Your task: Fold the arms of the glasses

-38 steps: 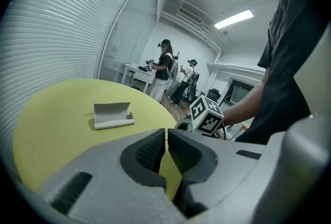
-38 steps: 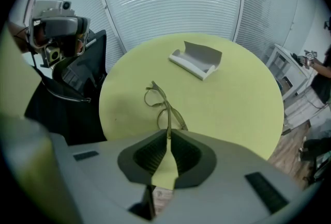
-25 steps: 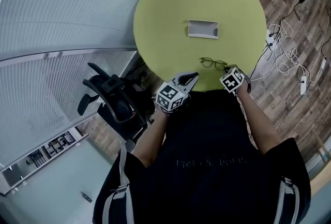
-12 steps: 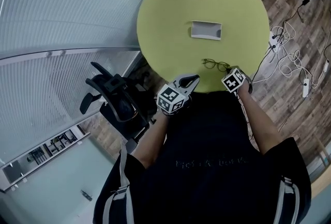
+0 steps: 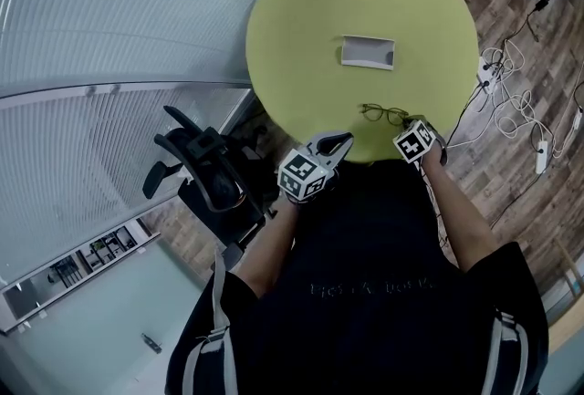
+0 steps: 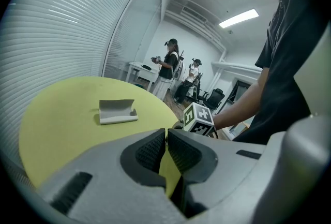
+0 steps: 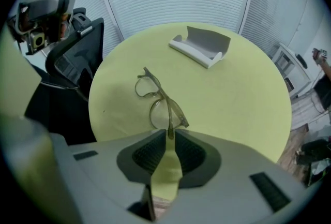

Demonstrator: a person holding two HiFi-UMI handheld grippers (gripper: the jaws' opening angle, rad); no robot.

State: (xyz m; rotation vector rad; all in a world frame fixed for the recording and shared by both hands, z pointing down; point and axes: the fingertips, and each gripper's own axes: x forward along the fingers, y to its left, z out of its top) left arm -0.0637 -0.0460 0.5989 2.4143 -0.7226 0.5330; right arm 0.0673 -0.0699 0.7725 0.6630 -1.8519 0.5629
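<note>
Thin-framed glasses (image 5: 383, 114) lie near the front edge of the round yellow table (image 5: 301, 19). In the right gripper view the glasses (image 7: 158, 98) rest lenses away from me, and one arm runs back between the jaws. My right gripper (image 7: 169, 135) is shut on that arm's end; in the head view the right gripper (image 5: 408, 127) sits just right of the frame. My left gripper (image 5: 342, 140) hovers at the table's front edge, left of the glasses. The left gripper (image 6: 166, 133) is shut with nothing in it.
A grey open holder (image 5: 368, 52) sits mid-table beyond the glasses. A black office chair (image 5: 196, 170) stands left of the table by the glass wall. Cables and a power strip (image 5: 511, 101) lie on the wood floor at the right. People (image 6: 169, 65) stand far off.
The head view has drifted slightly. The grippers and glasses keep their places.
</note>
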